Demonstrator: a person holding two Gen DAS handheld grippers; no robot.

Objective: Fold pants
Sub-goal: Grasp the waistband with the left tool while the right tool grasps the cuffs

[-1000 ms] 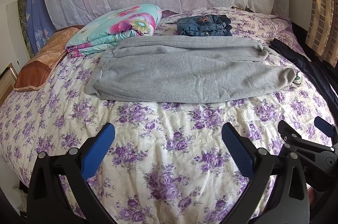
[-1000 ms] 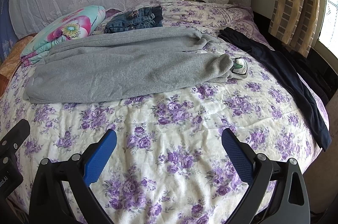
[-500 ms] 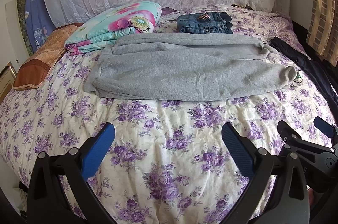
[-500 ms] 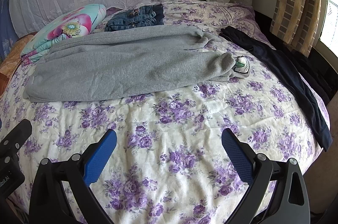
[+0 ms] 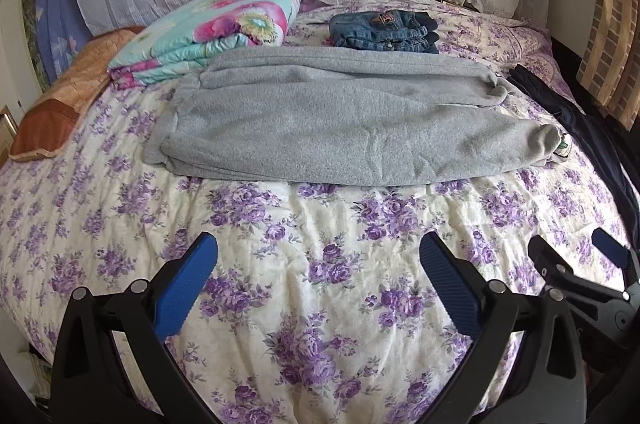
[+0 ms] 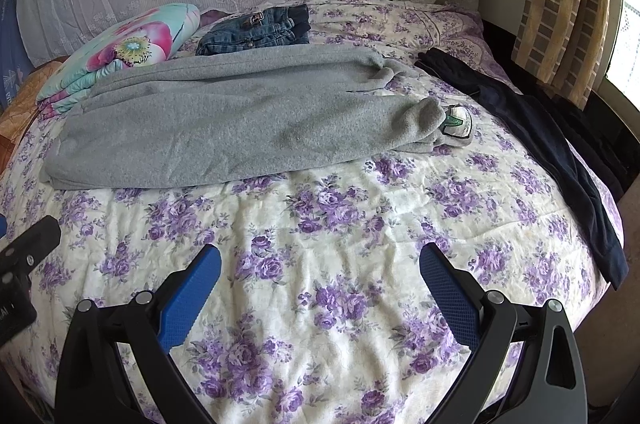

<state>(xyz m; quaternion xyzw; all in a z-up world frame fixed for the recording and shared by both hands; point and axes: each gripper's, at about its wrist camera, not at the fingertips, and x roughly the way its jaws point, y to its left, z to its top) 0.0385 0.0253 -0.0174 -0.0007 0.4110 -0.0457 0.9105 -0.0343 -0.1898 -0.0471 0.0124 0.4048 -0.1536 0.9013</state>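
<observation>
Label point(image 6: 457, 126), green-and-white, unreadable, beside grey pants point(image 6: 240, 119).

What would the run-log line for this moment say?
stage: approach | left claw: open, empty, over bedspread | right claw: open, empty | grey pants: lengthwise-folded, flat, untouched | folded jeans: behind

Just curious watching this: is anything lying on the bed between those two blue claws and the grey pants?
Nothing visible. Only bare flowered bedspread lies between the open left gripper, the open right gripper and the grey pants.
</observation>
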